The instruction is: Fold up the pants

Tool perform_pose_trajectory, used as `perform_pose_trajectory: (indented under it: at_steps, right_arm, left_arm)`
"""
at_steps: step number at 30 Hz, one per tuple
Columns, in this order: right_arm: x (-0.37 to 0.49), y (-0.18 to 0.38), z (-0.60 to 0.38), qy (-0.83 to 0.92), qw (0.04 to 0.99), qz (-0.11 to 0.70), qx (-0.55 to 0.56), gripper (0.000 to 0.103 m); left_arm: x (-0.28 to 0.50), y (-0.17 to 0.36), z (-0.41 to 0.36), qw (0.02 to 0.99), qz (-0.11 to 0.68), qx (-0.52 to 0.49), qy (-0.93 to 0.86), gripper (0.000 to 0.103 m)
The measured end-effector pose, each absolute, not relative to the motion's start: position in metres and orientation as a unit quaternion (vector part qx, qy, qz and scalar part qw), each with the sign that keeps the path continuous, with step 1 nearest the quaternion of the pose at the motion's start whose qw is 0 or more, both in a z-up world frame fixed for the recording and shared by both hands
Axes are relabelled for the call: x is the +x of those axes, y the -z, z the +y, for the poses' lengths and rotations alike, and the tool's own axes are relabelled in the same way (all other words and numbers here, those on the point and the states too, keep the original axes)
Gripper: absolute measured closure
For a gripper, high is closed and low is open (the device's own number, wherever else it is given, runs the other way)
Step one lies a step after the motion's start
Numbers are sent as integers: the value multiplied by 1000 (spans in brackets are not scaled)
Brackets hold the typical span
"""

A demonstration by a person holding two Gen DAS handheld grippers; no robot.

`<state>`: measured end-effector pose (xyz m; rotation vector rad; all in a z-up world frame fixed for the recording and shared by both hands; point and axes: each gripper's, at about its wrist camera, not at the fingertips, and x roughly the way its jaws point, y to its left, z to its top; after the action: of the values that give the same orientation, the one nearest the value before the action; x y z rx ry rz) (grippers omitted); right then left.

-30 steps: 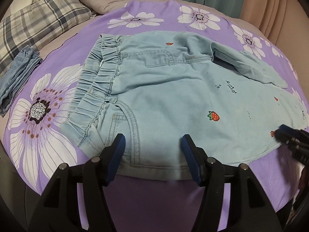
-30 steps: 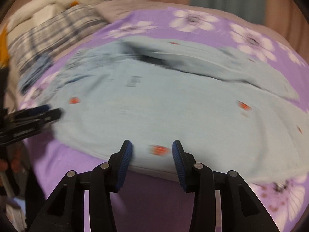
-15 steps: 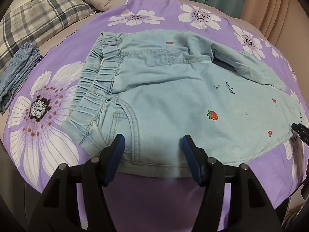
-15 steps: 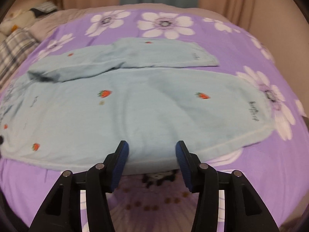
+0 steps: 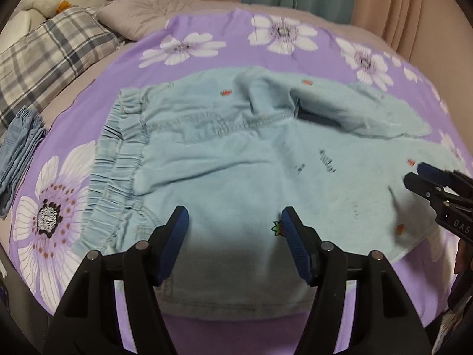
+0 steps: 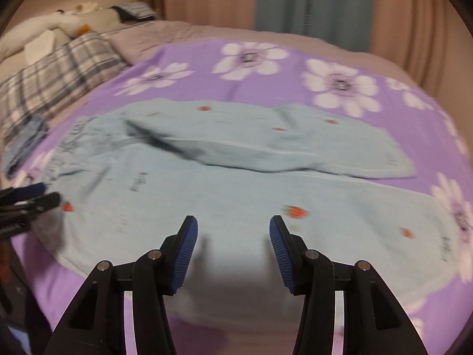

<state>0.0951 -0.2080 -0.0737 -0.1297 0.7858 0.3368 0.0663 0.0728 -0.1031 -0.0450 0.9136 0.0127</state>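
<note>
— What is around the pants (image 5: 236, 159)?
— A plaid pillow (image 5: 44, 56) and folded jeans (image 5: 20, 145) at the left; nothing blocks.
— And the pants?
— Pale blue, strawberry prints, spread on the purple flowered sheet (image 5: 207, 29). Left gripper (image 5: 235, 222) and right gripper (image 6: 233, 230) have just been opening, both empty above the cloth.

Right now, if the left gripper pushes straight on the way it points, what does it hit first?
Most likely the light blue pants: the left gripper, jaws open and empty, aims down at the near leg's hip area beside the waistband. Nothing else lies in between, though depth is unclear.
</note>
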Motion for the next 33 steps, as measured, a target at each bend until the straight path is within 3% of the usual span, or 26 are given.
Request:
perform_pose_trajectory:
  at_steps: [5, 9, 14, 27, 29, 33]
  right_arm:
    - [101, 93, -182, -196, 889, 405, -85, 53]
    - [96, 108, -180, -214, 873, 422, -116, 52]
    - [107, 88, -187, -235, 871, 415, -116, 51]
    - [224, 44, -134, -302, 880, 340, -140, 48]
    - [247, 45, -123, -309, 873, 347, -151, 42]
    - [285, 61, -102, -313, 848, 376, -204, 41]
  left_arm:
    - [70, 120, 75, 886, 463, -9, -11, 30]
    - [71, 114, 85, 883, 468, -31, 13, 29]
    - [90, 90, 115, 894, 441, -78, 6, 28]
    - [174, 82, 231, 888, 416, -169, -99, 28]
    - [183, 87, 240, 882, 424, -179, -98, 28]
    - [199, 99, 252, 870, 446, -200, -68, 28]
